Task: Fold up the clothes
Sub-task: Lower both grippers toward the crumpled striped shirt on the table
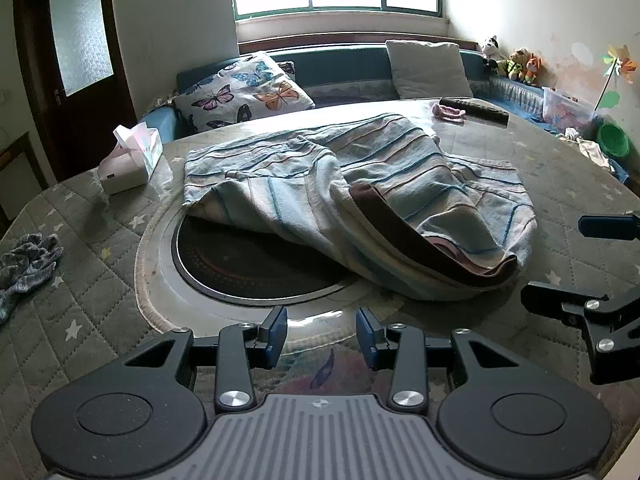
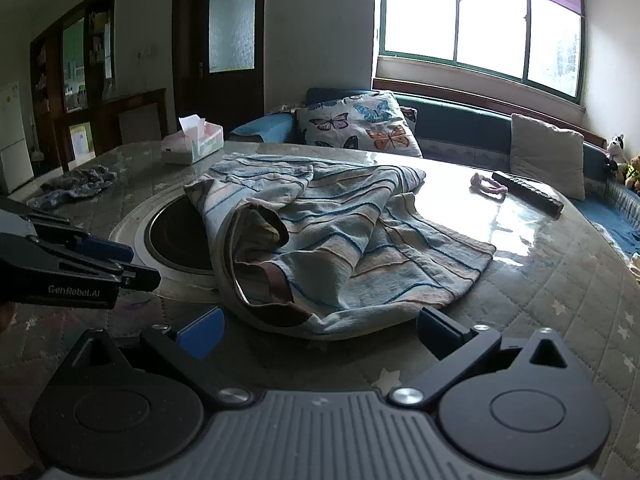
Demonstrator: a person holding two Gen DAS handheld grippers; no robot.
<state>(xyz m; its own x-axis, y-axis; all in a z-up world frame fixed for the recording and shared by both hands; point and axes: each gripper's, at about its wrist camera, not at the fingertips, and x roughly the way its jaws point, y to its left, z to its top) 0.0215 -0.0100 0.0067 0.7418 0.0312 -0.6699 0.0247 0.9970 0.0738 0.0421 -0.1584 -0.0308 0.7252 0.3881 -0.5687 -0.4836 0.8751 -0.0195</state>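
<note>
Left wrist view first, reading across from the left: I see a grey knitted cloth (image 1: pixel 28 256) at the table's edge, then a tissue box (image 1: pixel 130 160), then the dark round recess (image 1: pixel 256 260) set into the quilted table (image 1: pixel 80 300). The striped garment (image 1: pixel 360 200) lies crumpled over the far right part of that recess, its long axis running from far left to near right, its brown-trimmed opening pointing toward my right gripper (image 1: pixel 576 264), which comes in at the right edge. My left gripper (image 1: pixel 322 336) has its jaws released, nothing between them; the garment lies ahead and slightly right, apart from the fingertips.

From the right wrist view, my right gripper (image 2: pixel 318 330) is spread wide and empty, with the garment's near hem (image 2: pixel 320 320) just beyond the fingers, not touching that I can tell.
</note>
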